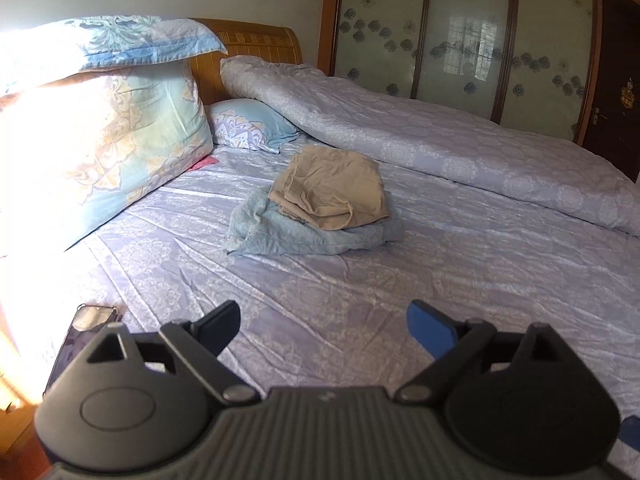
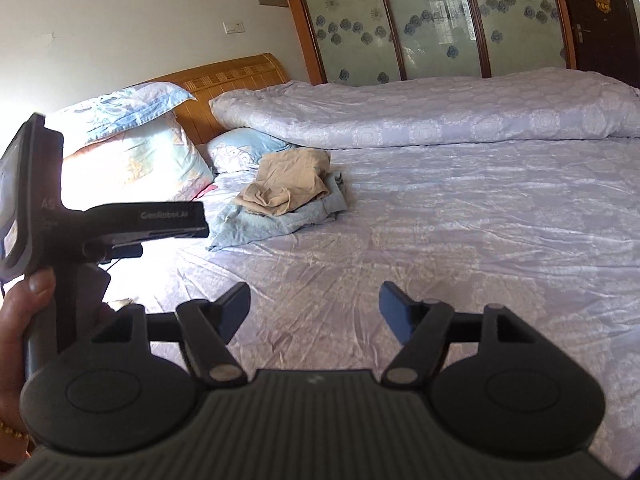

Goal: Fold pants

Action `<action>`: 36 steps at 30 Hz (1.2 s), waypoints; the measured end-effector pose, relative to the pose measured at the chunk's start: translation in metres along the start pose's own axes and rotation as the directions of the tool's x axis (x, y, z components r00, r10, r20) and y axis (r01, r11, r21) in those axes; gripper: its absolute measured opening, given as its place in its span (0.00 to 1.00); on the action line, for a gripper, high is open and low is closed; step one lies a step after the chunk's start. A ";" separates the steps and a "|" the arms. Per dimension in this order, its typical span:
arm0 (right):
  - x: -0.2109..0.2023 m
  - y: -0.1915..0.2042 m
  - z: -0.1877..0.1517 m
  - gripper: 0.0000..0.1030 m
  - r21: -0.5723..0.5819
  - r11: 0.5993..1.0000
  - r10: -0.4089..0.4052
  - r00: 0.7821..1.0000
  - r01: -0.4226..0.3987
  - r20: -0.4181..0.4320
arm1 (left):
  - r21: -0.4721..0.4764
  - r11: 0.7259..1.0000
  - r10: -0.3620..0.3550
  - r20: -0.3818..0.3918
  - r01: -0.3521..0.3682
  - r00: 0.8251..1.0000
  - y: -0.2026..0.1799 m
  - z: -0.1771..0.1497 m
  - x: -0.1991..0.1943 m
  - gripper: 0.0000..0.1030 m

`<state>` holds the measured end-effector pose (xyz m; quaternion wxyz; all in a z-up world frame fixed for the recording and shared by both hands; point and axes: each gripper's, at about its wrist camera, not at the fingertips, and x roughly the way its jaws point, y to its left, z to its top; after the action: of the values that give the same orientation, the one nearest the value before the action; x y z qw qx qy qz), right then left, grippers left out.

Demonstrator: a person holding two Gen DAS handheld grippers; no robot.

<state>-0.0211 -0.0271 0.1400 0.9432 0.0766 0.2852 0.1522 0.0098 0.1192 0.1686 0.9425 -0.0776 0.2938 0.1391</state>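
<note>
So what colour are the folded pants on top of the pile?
Tan; the folded pants show best in the left wrist view.

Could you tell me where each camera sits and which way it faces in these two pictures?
Left wrist: on the left gripper, looking forward and down over the bed at the tan folded pants on a light blue garment; its open, empty fingers show.
Right wrist: on the right gripper, facing the same way from further right; its open fingers, the left gripper's body and the hand holding it show.
Shared: pants, blue garment, pillows, rolled quilt, headboard, wardrobe doors.
</note>
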 end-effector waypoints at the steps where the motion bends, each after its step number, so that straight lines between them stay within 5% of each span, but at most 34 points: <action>1: -0.006 0.001 -0.005 0.71 -0.009 1.000 0.003 1.000 -0.003 -0.003 | 0.011 1.000 0.003 0.008 -0.003 1.000 -0.003 -0.004 -0.008 0.92; 17: -0.047 -0.004 -0.041 1.00 0.043 0.999 0.022 0.998 -0.024 0.051 | 0.114 0.992 0.043 0.040 -0.048 0.998 -0.032 -0.047 -0.075 1.00; 36: -0.044 -0.008 -0.055 1.00 0.078 0.997 -0.002 0.999 -0.002 0.051 | 0.141 0.981 0.129 0.021 -0.131 0.991 -0.038 -0.062 -0.069 1.00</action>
<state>-0.0843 -0.0462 0.1155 0.9465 0.1170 0.2667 0.1389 -0.0658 0.0537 0.1603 0.9363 0.0097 0.3018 0.1794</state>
